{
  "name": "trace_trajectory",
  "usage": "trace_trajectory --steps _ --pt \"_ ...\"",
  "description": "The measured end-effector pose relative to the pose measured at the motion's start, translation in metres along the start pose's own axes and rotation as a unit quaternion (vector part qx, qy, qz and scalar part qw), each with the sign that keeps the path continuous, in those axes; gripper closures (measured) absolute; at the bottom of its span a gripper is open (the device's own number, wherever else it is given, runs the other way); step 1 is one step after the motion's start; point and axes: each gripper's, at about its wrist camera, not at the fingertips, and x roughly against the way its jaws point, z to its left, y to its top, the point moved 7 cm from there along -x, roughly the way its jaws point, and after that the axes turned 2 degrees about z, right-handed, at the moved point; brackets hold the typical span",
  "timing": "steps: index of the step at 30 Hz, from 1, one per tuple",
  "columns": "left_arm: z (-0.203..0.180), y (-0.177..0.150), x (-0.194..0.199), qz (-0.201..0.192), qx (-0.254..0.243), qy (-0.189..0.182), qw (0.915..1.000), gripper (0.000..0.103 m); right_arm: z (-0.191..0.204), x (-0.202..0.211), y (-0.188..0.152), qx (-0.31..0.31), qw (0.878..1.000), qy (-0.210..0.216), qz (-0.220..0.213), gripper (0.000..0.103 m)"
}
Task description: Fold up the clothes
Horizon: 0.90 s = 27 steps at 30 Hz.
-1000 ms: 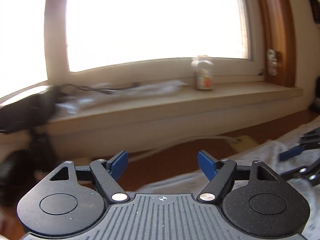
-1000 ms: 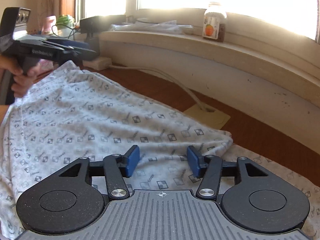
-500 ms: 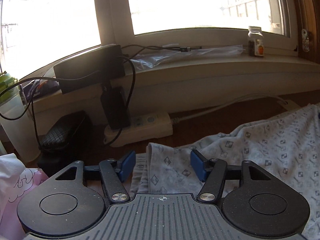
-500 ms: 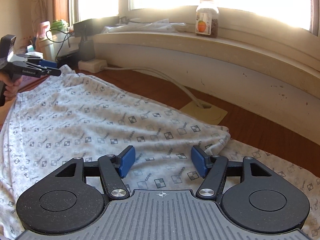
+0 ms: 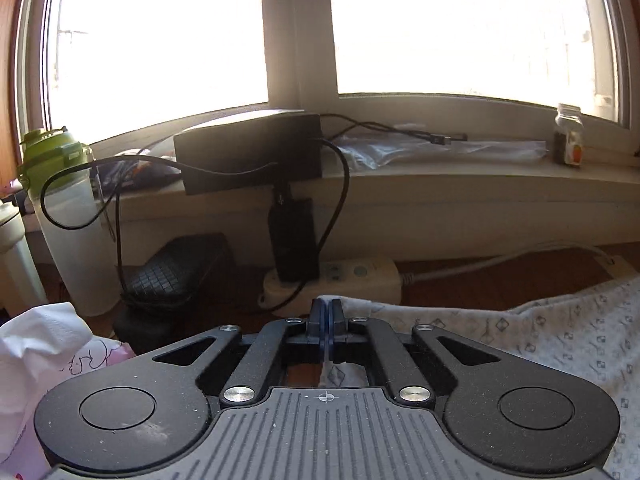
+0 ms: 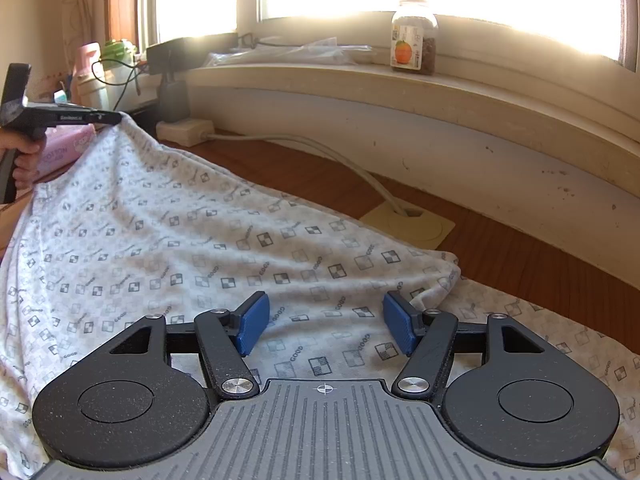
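A white garment (image 6: 200,220) with a small grey check print lies spread over a brown wooden surface (image 6: 520,252). My left gripper (image 5: 326,308) is shut on the garment's (image 5: 560,340) far left edge, and a sliver of cloth shows between its blue pads. In the right wrist view this left gripper (image 6: 108,117) holds that edge raised, so the cloth slopes down from it, with a hand on its handle. My right gripper (image 6: 326,326) hovers open just over the near part of the garment, beside a folded corner (image 6: 444,272). Nothing is pinched between its pads.
A window sill carries a black box (image 5: 248,152) with cables, a plastic bag and a jar (image 6: 414,36). Below it lie a power strip (image 5: 352,276), a black pouch (image 5: 172,276), a green-lidded bottle (image 5: 64,208), a pink tissue pack (image 6: 64,148) and a cable plate (image 6: 408,222).
My left gripper swung left along the sill to the garment's edge and its jaws closed on the cloth. The right gripper stayed in place, its jaws slightly wider than a second ago.
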Motion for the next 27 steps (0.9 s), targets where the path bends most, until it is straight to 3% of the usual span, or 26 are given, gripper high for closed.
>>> trace_trajectory --steps 2,4,6,7,12,15,16,20,21,25,27 --pt "0.000 -0.001 -0.001 0.007 -0.007 0.010 0.9999 0.097 0.000 0.000 0.000 0.000 1.000 0.000 0.000 0.039" --pt "-0.002 -0.003 -0.005 0.023 -0.018 0.026 0.9992 0.079 0.000 0.000 0.000 0.000 1.000 -0.001 0.000 0.039" --pt "-0.006 -0.001 -0.004 0.023 -0.026 0.038 0.9987 0.045 0.000 0.000 0.000 -0.001 1.000 0.000 0.000 0.039" --pt "-0.009 0.001 -0.002 0.017 -0.028 0.043 0.9985 0.043 0.000 0.000 0.000 -0.002 1.000 0.000 0.000 0.039" --pt "-0.066 0.013 0.010 -0.008 -0.068 -0.013 0.9975 0.041 0.000 0.001 0.000 -0.003 1.000 0.000 -0.001 0.039" --pt "-0.114 0.007 0.008 0.005 -0.108 -0.066 0.9919 0.043 0.000 0.001 0.000 -0.005 1.000 0.000 -0.001 0.038" --pt "-0.127 0.004 0.005 0.013 -0.114 -0.081 0.9901 0.046 0.000 0.001 0.000 -0.006 1.000 0.000 -0.002 0.038" --pt "-0.164 -0.012 -0.010 0.055 -0.126 -0.132 0.9817 0.075 0.000 0.001 -0.001 -0.007 1.000 0.003 -0.002 0.035" --pt "-0.168 -0.016 -0.016 0.064 -0.126 -0.136 0.9806 0.076 0.000 0.001 -0.001 -0.008 1.000 0.004 -0.002 0.034" --pt "-0.163 -0.020 -0.040 0.078 -0.111 -0.129 0.9822 0.071 0.000 0.002 -0.001 -0.010 1.000 0.006 -0.003 0.034" --pt "-0.156 -0.019 -0.051 0.080 -0.099 -0.128 0.9835 0.055 0.000 0.002 -0.001 -0.012 1.000 0.007 -0.004 0.034"
